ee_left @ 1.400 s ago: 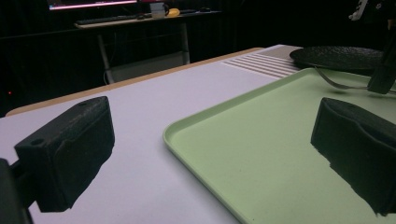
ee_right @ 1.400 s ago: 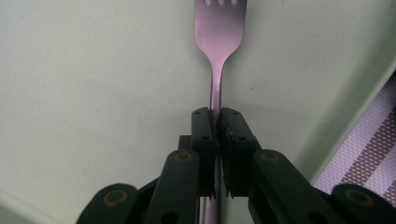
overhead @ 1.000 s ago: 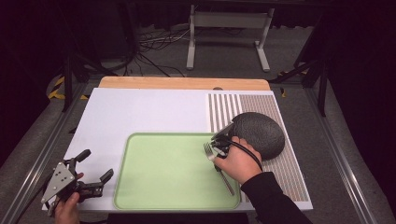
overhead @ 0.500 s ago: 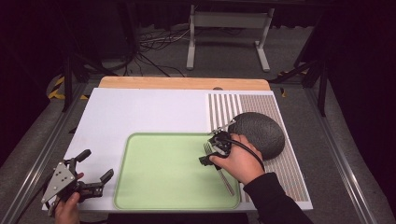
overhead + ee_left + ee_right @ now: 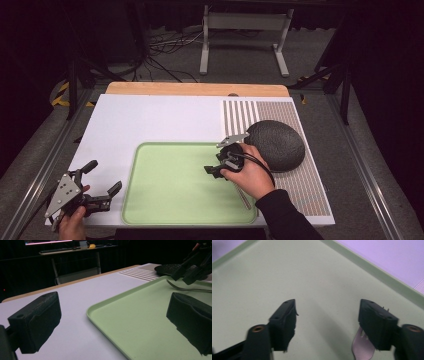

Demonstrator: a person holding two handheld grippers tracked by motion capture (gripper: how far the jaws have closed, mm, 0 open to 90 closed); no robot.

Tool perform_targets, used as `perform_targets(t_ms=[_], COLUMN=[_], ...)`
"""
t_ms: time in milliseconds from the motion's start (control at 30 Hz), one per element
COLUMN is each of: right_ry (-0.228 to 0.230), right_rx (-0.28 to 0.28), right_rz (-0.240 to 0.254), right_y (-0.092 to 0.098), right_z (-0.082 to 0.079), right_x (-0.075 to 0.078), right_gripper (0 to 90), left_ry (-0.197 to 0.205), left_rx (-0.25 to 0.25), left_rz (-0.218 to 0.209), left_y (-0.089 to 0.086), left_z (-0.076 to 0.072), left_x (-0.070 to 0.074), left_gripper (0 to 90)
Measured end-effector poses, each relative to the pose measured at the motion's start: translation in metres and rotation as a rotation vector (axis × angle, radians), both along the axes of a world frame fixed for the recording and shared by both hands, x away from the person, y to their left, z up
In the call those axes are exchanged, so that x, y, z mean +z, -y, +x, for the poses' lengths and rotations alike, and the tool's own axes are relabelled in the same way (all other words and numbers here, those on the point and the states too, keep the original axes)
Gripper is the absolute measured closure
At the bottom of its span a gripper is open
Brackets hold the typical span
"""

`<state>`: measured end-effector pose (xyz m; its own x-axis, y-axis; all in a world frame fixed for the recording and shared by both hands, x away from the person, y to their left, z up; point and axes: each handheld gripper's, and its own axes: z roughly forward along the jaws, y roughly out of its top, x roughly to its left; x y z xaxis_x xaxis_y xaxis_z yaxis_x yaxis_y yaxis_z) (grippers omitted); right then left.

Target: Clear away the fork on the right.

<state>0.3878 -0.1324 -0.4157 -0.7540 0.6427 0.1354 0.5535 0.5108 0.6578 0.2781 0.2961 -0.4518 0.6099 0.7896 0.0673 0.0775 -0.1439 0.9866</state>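
A metal fork (image 5: 243,199) lies on the right part of the green tray (image 5: 165,200), mostly under the person's right hand. My right gripper (image 5: 214,164) hovers low over the tray beside it, open. Its jaws have just been closing and nothing is between them. In the right gripper view (image 5: 328,305) the fork's tines (image 5: 362,348) peek out behind the right jaw. My left gripper (image 5: 105,176) rests at the table's front left corner, wide open with nothing in it. In the left gripper view (image 5: 115,307) the fork (image 5: 185,288) and the right gripper (image 5: 192,267) are far off.
A dark round plate (image 5: 275,144) lies upside down on the striped mat (image 5: 305,190), just right of the tray and touching the right hand's side. The tray sits on a white board (image 5: 150,120). Cables and a metal stand lie on the floor beyond the table.
The right gripper's jaws have come apart from the fork's tines, and the hand has shifted slightly left over the tray. The left gripper has stayed put.
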Motion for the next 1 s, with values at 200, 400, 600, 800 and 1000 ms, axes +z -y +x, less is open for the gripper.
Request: perform_targets(t_ms=[200, 400, 600, 800, 1000], right_ry=[0.003, 0.024, 0.024, 0.028, 0.031], right_rx=[-0.003, 0.002, 0.010, -0.004, -0.013], right_rz=[-0.044, -0.128, -0.167, -0.193, -0.202], right_y=[0.000, 0.002, 0.002, 0.004, 0.006], right_z=[0.001, 0.007, 0.009, 0.010, 0.010], right_x=[-0.004, -0.010, -0.015, -0.018, -0.019], right_gripper=[66.3, 84.3, 89.7, 89.9, 90.0], left_ry=[-0.001, 0.000, 0.001, 0.000, 0.000], left_rx=[-0.001, -0.001, -0.001, -0.001, -0.001], left_rz=[-0.001, 0.000, 0.002, -0.001, 0.001], left_y=[0.000, 0.000, 0.000, 0.000, 0.000], left_z=[0.000, 0.000, 0.000, 0.000, 0.000], left_x=[0.000, 0.000, 0.000, 0.000, 0.000], left_gripper=[0.3, 0.3, 0.3, 0.3, 0.3])
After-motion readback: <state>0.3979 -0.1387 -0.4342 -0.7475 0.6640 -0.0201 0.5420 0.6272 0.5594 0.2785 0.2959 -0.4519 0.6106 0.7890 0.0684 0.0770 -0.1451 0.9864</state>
